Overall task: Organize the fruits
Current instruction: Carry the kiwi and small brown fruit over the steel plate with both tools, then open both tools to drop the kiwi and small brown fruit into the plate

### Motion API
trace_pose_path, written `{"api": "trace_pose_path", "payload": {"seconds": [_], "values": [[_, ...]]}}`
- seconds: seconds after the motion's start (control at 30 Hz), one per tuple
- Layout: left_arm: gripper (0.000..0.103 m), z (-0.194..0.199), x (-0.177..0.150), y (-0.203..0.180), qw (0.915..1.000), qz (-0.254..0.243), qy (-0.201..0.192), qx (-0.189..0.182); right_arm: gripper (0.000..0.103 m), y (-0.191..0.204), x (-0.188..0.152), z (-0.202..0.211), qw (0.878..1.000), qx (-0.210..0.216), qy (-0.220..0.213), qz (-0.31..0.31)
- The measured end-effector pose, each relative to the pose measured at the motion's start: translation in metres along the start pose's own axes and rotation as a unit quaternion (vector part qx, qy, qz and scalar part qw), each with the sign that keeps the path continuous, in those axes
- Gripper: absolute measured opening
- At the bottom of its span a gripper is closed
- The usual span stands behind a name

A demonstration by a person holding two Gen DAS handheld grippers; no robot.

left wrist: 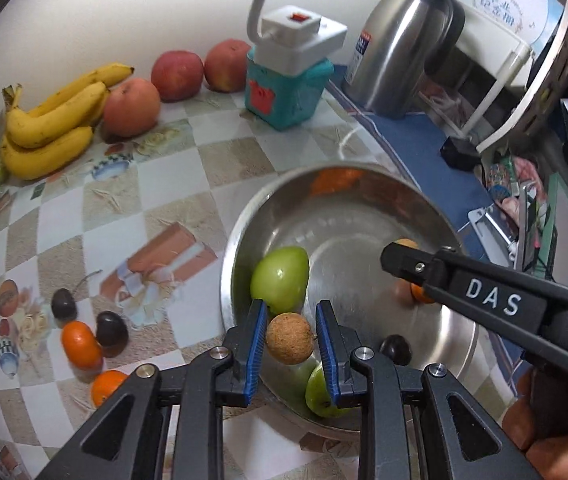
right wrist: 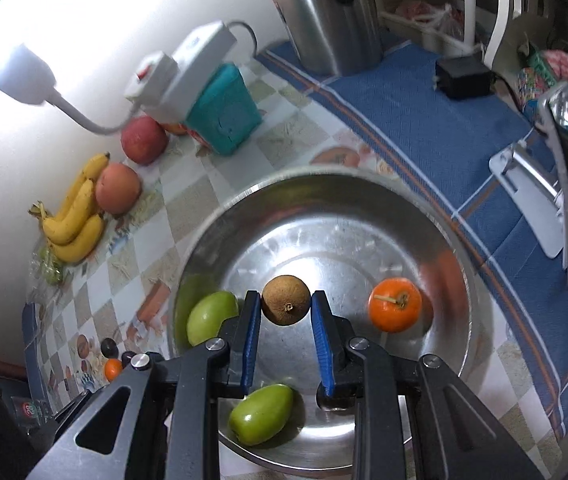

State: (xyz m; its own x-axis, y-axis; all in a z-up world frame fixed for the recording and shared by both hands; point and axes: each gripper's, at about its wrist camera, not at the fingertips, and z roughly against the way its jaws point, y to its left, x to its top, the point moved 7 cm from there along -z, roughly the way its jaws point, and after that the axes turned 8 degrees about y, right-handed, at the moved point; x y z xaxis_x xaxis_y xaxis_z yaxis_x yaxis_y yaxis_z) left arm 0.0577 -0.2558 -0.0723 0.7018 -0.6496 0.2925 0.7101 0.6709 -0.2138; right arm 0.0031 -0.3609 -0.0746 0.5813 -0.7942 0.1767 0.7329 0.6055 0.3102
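My left gripper (left wrist: pixel 290 316) is shut on a small round brown fruit (left wrist: pixel 289 338) above the left rim of a steel bowl (left wrist: pixel 364 216). My right gripper (right wrist: pixel 285 296) is shut on a second brown fruit (right wrist: pixel 286 300) over the middle of the bowl (right wrist: pixel 324 216); in the left wrist view one of its fingers (left wrist: pixel 404 260) reaches in from the right. Inside the bowl lie two green fruits (right wrist: pixel 212 316) (right wrist: pixel 262 408), a small orange (right wrist: pixel 395 304) and a dark fruit (left wrist: pixel 395 350). Small oranges (left wrist: pixel 80 344) and dark fruits (left wrist: pixel 111 328) lie on the table to the bowl's left.
Bananas (left wrist: pixel 52 120) and three reddish apples (left wrist: pixel 132 108) line the wall at the back left. A teal box with a white plug block (left wrist: pixel 284 92), a steel flask (left wrist: pixel 400 48) on a blue cloth (left wrist: pixel 416 148) and a white rack (left wrist: pixel 496 76) stand behind and to the right of the bowl.
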Motion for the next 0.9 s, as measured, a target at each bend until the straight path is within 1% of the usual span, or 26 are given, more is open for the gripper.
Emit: {"api": "trace_pose_path", "payload": {"seconds": [0.17,0.43,0.5,0.57,0.63,0.73,0.8,0.83,0.9], "values": [[0.027,-0.009,-0.002,0.000,1.0000,0.000,0.004,0.006,0.027,-0.002,-0.005,-0.016,1.000,-0.007,0.022,-0.001],[0.029,-0.016,-0.004,-0.001,0.9998,-0.003,0.015,0.008,0.028,-0.003,-0.008,-0.026,0.999,-0.016,0.039,-0.001],[0.033,-0.017,-0.005,-0.003,0.9998,-0.006,0.017,0.007,0.028,-0.003,-0.008,-0.028,0.999,-0.016,0.042,0.000],[0.047,-0.018,-0.005,-0.004,0.9998,-0.007,0.019,0.005,0.030,-0.004,-0.008,-0.029,0.999,-0.018,0.045,0.001],[0.050,-0.017,-0.005,-0.005,0.9998,-0.008,0.019,0.003,0.037,-0.004,-0.008,-0.029,0.999,-0.022,0.046,0.000],[0.050,-0.013,-0.004,-0.005,0.9998,-0.009,0.016,0.007,0.037,-0.003,-0.007,-0.026,0.999,-0.023,0.041,0.002],[0.053,-0.009,-0.003,-0.004,0.9999,-0.008,0.013,0.006,0.037,-0.002,-0.006,-0.022,0.999,-0.023,0.036,0.004],[0.057,-0.008,-0.003,-0.003,0.9999,-0.006,0.013,0.005,0.037,-0.001,-0.005,-0.020,0.999,-0.023,0.033,0.005],[0.058,-0.004,-0.002,0.000,0.9999,-0.002,0.012,0.007,0.037,0.000,-0.004,-0.015,0.999,-0.022,0.027,0.005]]}}
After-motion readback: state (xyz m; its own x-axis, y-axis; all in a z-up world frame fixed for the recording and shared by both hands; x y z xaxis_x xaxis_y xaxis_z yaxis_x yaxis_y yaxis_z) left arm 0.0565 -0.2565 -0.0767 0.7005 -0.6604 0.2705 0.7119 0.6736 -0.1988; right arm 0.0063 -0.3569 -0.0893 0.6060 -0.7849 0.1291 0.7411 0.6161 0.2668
